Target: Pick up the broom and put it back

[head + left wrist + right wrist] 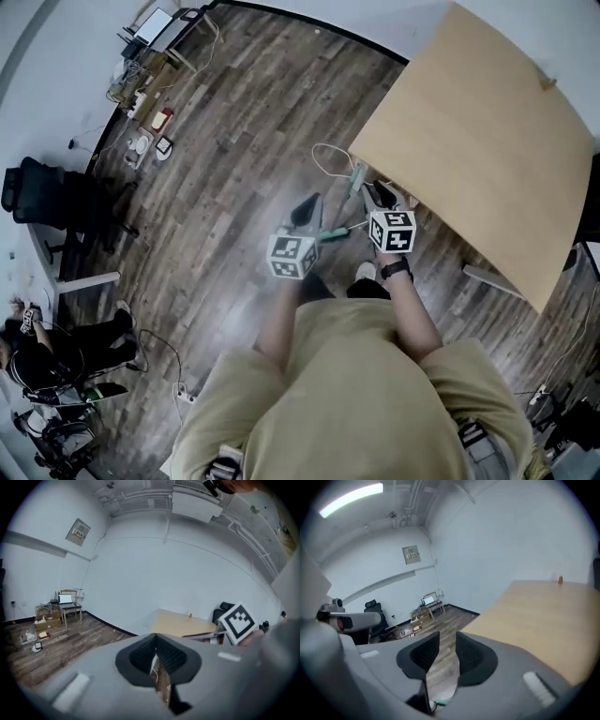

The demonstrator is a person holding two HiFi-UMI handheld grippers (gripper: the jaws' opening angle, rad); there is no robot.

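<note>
- Broom (334, 232) lies on the wooden floor (234, 141) by the near left edge of the desk (487, 141). Its green shaft shows in pieces below and between the two grippers, and neither holds it.
- Left gripper (312, 202) hangs above the floor, its jaws pressed together at the tips with nothing between them.
- Right gripper (373, 190) hangs just right of it, at the desk's edge. Its jaws stand a little apart, and only floor shows through the gap.
- White cable (323, 155) loops on the floor just beyond the broom.
- Black chair (47, 197) stands at the far left, and a laptop (155, 26) sits farther off.
</note>
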